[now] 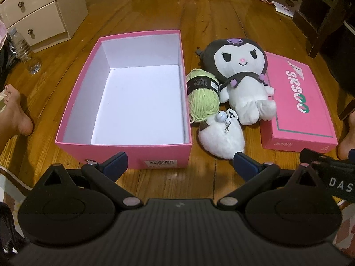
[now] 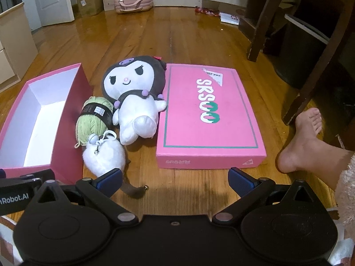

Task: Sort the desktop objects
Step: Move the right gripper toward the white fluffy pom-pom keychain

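1. The pink box (image 1: 124,150) stands open on the wooden floor (image 1: 155,13); its white inside holds nothing that shows.
2. Just right of the box, touching or nearly touching its wall, lies a ball of green yarn (image 1: 203,97) with a dark paper band.
3. Against the yarn's right side lies a black-and-white plush doll (image 1: 241,82) on its back, one arm and its hood resting on the edge of the pink lid (image 1: 310,124).
4. The lid lies flat, printed side up, right of the doll, well apart from the box.
5. In front of the yarn and the doll lies a white furry keychain toy (image 1: 221,135) with a small bell and clasp on top; its brown tail (image 2: 133,190) trails on the floor in the right wrist view.
6. The left gripper (image 1: 179,164) hovers before the box's near wall, fingers spread wide, holding nothing.
7. The right gripper (image 2: 175,179) hovers before the lid's near edge, fingers likewise wide apart and empty; its left finger (image 2: 109,180) is just beside the furry toy.
8. Bare feet (image 2: 304,141) rest on the floor at either side.
9. Farther off: a plastic bottle (image 1: 24,48), a drawer unit (image 1: 42,8), a small pink suitcase (image 2: 133,2), and dark chair legs (image 2: 310,71).
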A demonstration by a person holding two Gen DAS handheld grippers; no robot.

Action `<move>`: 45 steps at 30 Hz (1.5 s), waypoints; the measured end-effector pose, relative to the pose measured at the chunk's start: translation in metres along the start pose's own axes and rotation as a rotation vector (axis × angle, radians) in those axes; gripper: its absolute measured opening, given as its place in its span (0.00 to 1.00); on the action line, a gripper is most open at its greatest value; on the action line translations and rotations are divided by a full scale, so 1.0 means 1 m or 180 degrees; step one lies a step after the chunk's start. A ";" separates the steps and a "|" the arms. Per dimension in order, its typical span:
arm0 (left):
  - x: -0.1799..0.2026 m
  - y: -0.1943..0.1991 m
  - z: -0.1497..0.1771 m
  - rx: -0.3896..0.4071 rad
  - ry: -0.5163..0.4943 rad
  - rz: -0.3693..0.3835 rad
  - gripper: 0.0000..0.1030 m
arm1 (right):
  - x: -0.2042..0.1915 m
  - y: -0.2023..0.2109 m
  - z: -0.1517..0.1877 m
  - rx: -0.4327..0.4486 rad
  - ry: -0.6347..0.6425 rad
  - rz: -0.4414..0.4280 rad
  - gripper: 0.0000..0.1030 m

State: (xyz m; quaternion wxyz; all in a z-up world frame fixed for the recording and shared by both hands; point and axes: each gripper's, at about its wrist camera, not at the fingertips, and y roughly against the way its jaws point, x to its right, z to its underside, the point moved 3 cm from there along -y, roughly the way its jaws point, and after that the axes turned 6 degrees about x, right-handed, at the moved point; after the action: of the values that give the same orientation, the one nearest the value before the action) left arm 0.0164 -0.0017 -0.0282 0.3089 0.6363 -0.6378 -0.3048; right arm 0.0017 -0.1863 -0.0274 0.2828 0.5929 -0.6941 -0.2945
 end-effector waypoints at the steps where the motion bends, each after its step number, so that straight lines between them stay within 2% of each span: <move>1: 0.000 -0.001 0.001 -0.0008 -0.0001 -0.0002 1.00 | 0.000 0.000 0.000 0.0004 0.0004 0.0002 1.00; 5: 0.002 -0.004 0.003 -0.0039 -0.0006 -0.0012 1.00 | 0.002 0.001 0.004 0.0070 0.0009 -0.0036 1.00; 12: -0.001 -0.004 0.000 -0.0099 0.0008 0.0057 1.00 | 0.003 -0.004 0.000 -0.0053 -0.0014 -0.0034 1.00; 32: -0.003 -0.009 0.001 -0.0167 -0.0018 0.0022 1.00 | -0.002 -0.008 0.003 -0.0098 0.0050 -0.0047 1.00; 37: -0.007 -0.011 0.000 -0.0170 0.0010 0.0045 1.00 | -0.004 -0.009 0.001 -0.0072 0.0059 -0.0115 1.00; 40: -0.013 -0.016 -0.004 -0.0186 0.0055 0.0155 1.00 | -0.005 -0.012 0.000 -0.0031 0.0040 -0.0243 1.00; 42: -0.025 -0.022 -0.008 -0.0201 0.0188 0.0068 1.00 | -0.010 -0.014 0.000 0.0009 0.0040 -0.0403 1.00; 45: -0.041 -0.028 -0.012 -0.0169 0.0308 -0.0215 1.00 | -0.024 -0.022 0.004 0.0025 0.0160 -0.0595 1.00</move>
State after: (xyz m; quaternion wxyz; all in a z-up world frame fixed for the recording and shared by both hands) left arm 0.0434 0.0392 -0.0423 0.3457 0.6631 -0.5919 -0.3008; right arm 0.0162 -0.1652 -0.0479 0.2691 0.6634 -0.6295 -0.3020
